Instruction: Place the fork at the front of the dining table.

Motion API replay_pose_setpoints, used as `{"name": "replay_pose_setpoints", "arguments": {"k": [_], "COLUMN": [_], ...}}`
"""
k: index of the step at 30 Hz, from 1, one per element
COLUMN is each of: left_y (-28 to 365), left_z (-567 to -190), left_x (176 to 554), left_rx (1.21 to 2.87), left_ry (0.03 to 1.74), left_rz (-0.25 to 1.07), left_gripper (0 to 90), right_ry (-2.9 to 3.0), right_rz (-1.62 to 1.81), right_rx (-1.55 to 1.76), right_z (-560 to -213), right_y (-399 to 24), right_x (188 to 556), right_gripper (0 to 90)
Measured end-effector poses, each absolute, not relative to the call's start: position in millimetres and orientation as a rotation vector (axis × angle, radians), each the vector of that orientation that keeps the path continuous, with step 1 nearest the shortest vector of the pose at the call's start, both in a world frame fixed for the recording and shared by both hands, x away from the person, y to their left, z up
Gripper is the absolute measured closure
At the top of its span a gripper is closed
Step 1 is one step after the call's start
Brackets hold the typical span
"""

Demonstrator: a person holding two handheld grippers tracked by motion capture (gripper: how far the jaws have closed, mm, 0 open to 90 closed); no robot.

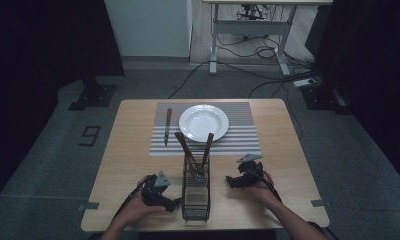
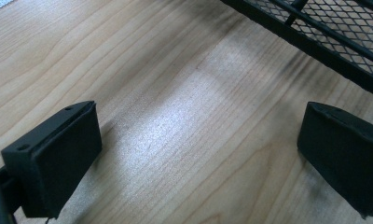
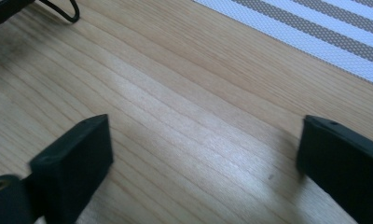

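Floor marker [image 1: 90, 135] reading "9"

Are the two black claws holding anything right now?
No, nothing is held. The left gripper and the right gripper both stand open over the bare wooden table, either side of the mesh basket.

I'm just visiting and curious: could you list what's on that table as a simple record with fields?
Table: light wood
Placemat: striped, far half
Plate: white, empty, on placemat
Knife: on placemat, left of plate
Mesh caddy: black, between grippers, holds two brown-handled utensils
Left gripper: jaws open, beside caddy
Right gripper: jaws open, over bare wood
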State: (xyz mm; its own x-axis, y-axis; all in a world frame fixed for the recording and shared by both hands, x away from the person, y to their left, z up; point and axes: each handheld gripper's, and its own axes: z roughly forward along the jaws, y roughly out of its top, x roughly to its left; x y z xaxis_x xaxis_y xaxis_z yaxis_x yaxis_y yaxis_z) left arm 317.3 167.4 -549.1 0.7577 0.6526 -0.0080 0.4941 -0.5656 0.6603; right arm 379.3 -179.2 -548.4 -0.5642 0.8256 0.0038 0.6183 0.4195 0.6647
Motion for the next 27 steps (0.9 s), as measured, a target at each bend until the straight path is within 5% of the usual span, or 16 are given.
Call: {"name": "replay_pose_setpoints", "arguments": {"k": [27], "left_y": [167], "left_z": [-549], "left_x": [317], "left_rx": [2.292], "left_ry": [0.851], "left_rz": [0.311], "left_gripper": [0.0], "right_ry": [2.28], "right_rz": [1.153], "right_rx": [1.257], "right_z": [-505], "right_y": [-201], "right_x": [367], "right_gripper": [13.2]}}
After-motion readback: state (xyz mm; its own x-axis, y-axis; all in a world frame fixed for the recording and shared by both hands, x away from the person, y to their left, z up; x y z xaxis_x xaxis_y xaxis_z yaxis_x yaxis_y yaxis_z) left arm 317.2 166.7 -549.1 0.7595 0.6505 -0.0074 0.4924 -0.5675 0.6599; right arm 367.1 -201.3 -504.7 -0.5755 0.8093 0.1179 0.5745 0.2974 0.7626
